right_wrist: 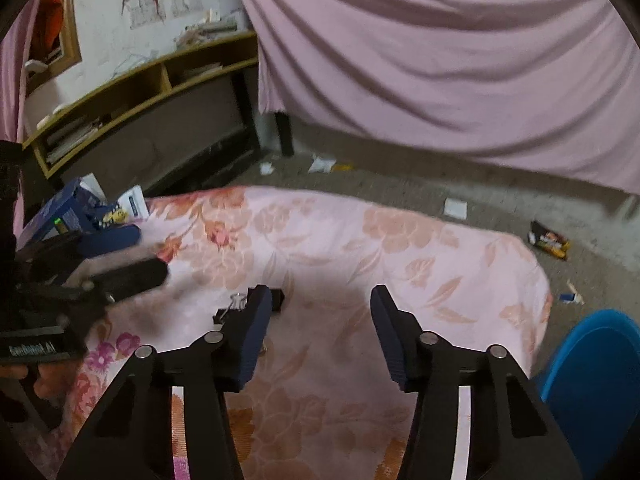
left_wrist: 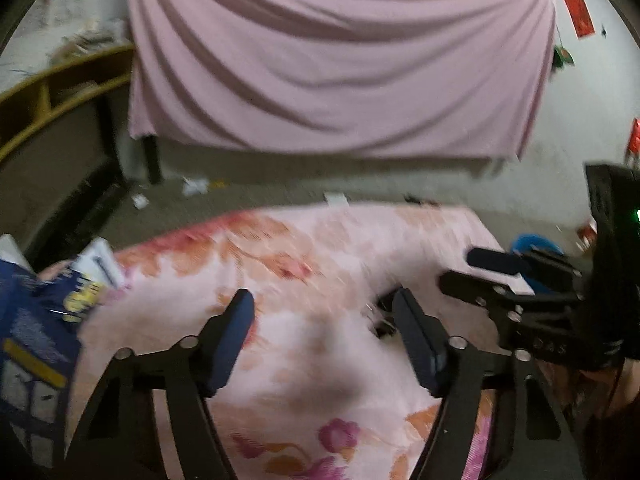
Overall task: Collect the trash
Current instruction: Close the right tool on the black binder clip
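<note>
At the far left, a wooden shelf unit [right_wrist: 132, 92] stands against the wall with papers in its compartments. Nearer, on the left edge of the floral cloth [right_wrist: 360, 248] that covers the table, lies a heap of blue boxes and leaflets [right_wrist: 80, 208].

The left gripper [left_wrist: 324, 320] hangs over the floral cloth with its jaws partly apart and nothing between them; only the cloth shows in the gap. In the right wrist view it comes in from the left edge, blurred.

Just right of it, two black binder clips [right_wrist: 276, 298] lie on the cloth. In the right wrist view they sit beside and partly behind the left finger of the right gripper [right_wrist: 322, 320], outside its gap. That gripper's jaws also stand partly apart and hold nothing, with bare cloth between the blue pads.

Beyond the table, on the grey floor [right_wrist: 400, 184], trash is scattered: white paper scraps [right_wrist: 320, 165] at the far side near the hanging pink sheet [right_wrist: 440, 60], one white square [right_wrist: 456, 208] further right, a dark snack wrapper [right_wrist: 549, 240] right of the table, and a small blue-and-white piece [right_wrist: 570, 298] nearer. At the near right edge stands a blue bin [right_wrist: 592, 368], well apart from both grippers.
</note>
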Available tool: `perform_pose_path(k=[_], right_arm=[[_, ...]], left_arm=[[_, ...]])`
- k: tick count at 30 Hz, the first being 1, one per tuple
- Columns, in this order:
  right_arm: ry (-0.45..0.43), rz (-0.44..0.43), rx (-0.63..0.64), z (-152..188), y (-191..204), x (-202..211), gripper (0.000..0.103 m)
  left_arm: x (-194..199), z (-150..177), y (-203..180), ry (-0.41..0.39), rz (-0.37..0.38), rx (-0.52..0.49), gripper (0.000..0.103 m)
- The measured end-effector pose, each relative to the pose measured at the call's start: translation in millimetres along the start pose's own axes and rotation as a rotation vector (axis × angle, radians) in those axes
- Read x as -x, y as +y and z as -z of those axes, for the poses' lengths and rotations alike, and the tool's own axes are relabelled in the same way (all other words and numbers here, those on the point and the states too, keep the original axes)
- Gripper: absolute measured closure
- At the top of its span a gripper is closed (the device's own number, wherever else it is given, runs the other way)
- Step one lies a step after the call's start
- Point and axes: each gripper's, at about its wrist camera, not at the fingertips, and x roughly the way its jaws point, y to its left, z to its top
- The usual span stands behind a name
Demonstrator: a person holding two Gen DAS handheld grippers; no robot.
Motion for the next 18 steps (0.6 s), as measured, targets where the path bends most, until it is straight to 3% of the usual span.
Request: perform_pose_path(k=[3,7,13,18], right_arm=[[0.036,-0.012,0.003,-1,0,-6,0.062],[0.064,-0.010,-0.013,-3,-6,-12,0.066],[0.077,-0.016,-0.030,-5,-13,-15,0.068],[0.086,-0.017,-0.033,-5,-14,-16,0.068]], left_arm=[[-20,2,-8,0.091,0.047,-0.031,0.053],[-38,5,-17,0.169,0.106,-0.061,0.059],[-59,2,-29,0.214,0.148,-0.093,0.062],[-73,-6,-41,0.249,0.147,-0.149,0.079]])
